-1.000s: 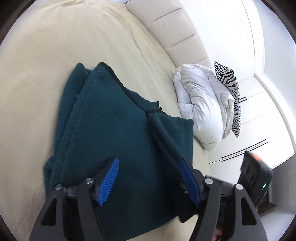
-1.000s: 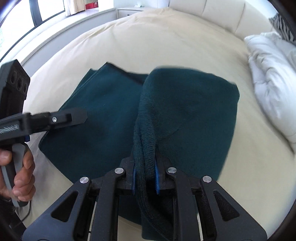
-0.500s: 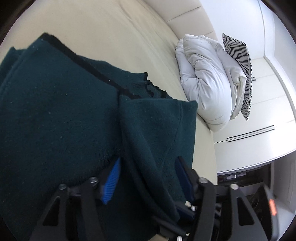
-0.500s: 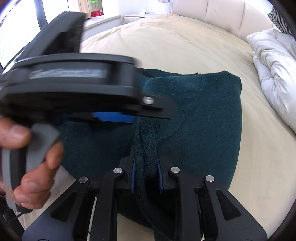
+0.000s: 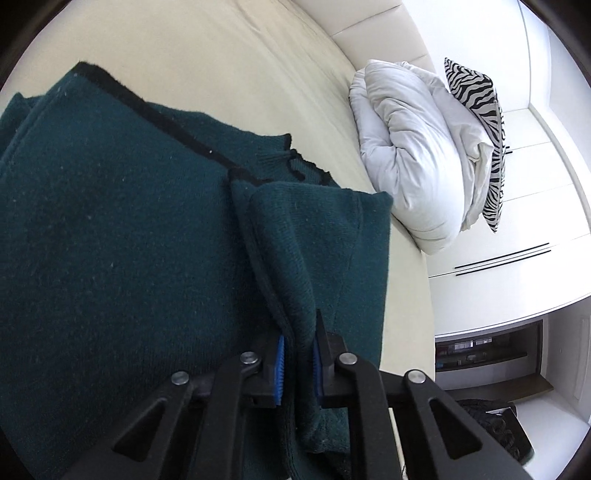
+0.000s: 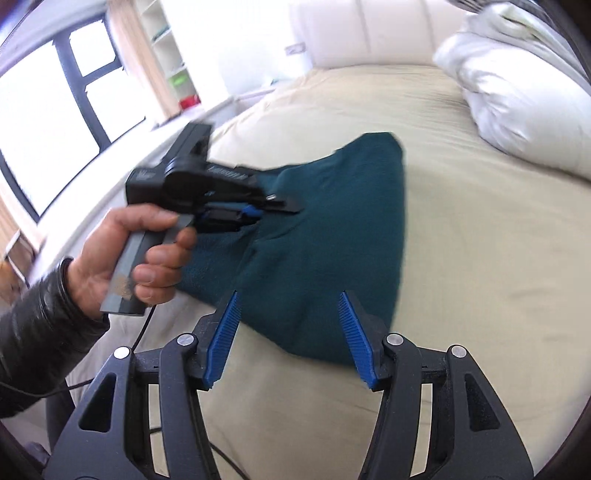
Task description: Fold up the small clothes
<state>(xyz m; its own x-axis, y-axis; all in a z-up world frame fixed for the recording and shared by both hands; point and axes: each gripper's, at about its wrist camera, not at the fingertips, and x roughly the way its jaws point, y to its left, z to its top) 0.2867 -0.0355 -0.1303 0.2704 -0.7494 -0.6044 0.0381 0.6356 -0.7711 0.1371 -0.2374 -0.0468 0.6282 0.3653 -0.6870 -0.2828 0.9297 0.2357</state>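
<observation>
On the cream bed (image 5: 229, 55) lies our dark green sweater (image 5: 110, 240), partly folded, one layer doubled over the rest. Our left tongs (image 5: 297, 363) have just been closing and now pinch a raised ridge of the knit between their blue pads (image 5: 280, 369). From the right wrist view we see a hand (image 6: 122, 254) in a dark sleeve (image 6: 33, 332) gripping that tool's handle above the sweater's near edge. Our right tongs (image 6: 291, 339) have just been opening; they stand apart with nothing between them, hanging over the bed at the sweater's near corner. Near the headboard (image 5: 373, 29) a white duvet (image 5: 413, 155) is bundled against a zebra-striped pillow (image 5: 480, 122).
</observation>
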